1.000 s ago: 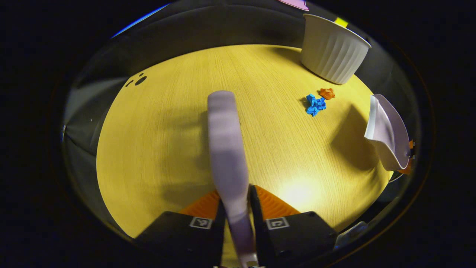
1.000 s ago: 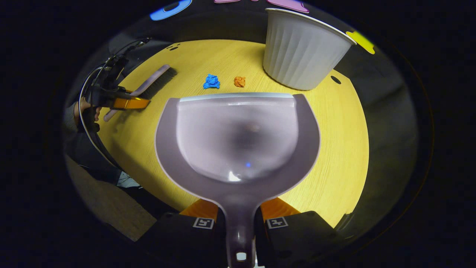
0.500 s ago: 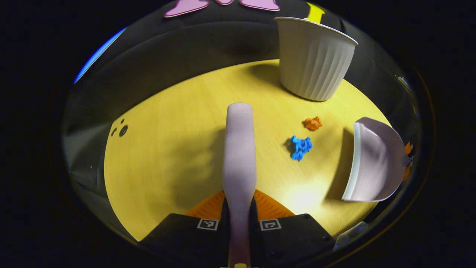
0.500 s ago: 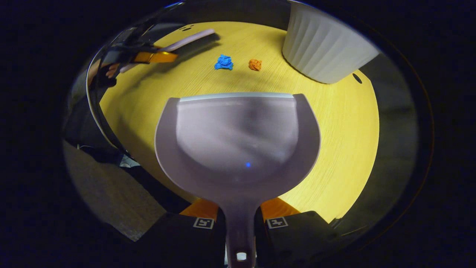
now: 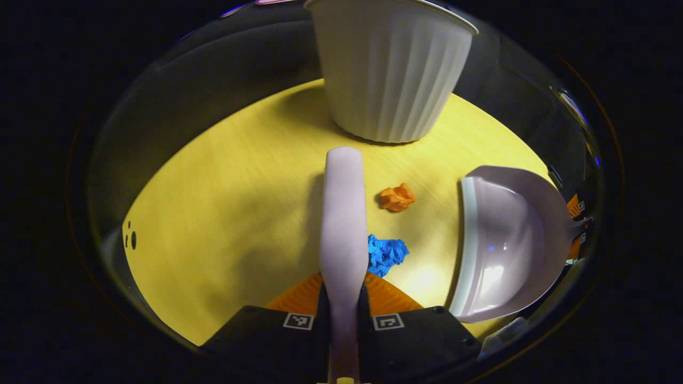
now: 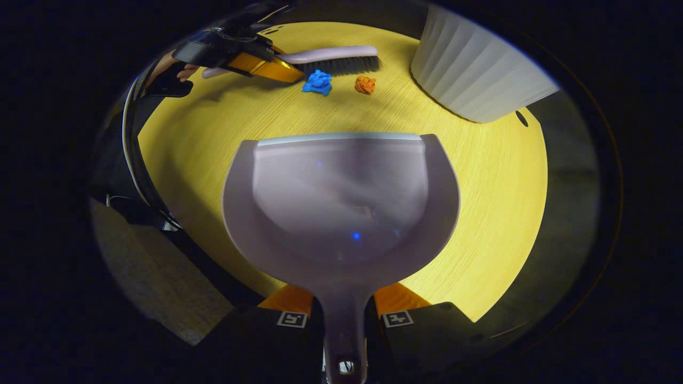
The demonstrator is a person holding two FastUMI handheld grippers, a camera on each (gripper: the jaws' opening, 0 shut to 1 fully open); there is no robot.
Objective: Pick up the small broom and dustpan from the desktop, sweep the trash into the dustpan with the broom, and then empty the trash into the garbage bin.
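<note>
My left gripper (image 5: 343, 301) is shut on the handle of the small lilac broom (image 5: 343, 213), which points toward the bin. A blue paper wad (image 5: 387, 254) lies just right of the broom, an orange wad (image 5: 396, 198) a little farther on. My right gripper (image 6: 343, 314) is shut on the handle of the lilac dustpan (image 6: 341, 202), whose mouth faces the wads. In the right gripper view the broom (image 6: 333, 57) stands bristles down just behind the blue wad (image 6: 318, 83) and the orange wad (image 6: 365, 84), held by the left gripper (image 6: 269, 68). The dustpan (image 5: 504, 245) sits right of the wads.
A white ribbed garbage bin (image 5: 389, 69) stands at the far side of the yellow wooden desktop (image 5: 224, 213), and appears close to the wads as the bin (image 6: 475, 74). A hand (image 6: 179, 72) holds the left gripper. The desk's near edge drops to the floor (image 6: 155, 298).
The left gripper has carried the broom toward the wads and the bin; the blue wad now lies against the broom's side. The dustpan has come closer to the wads.
</note>
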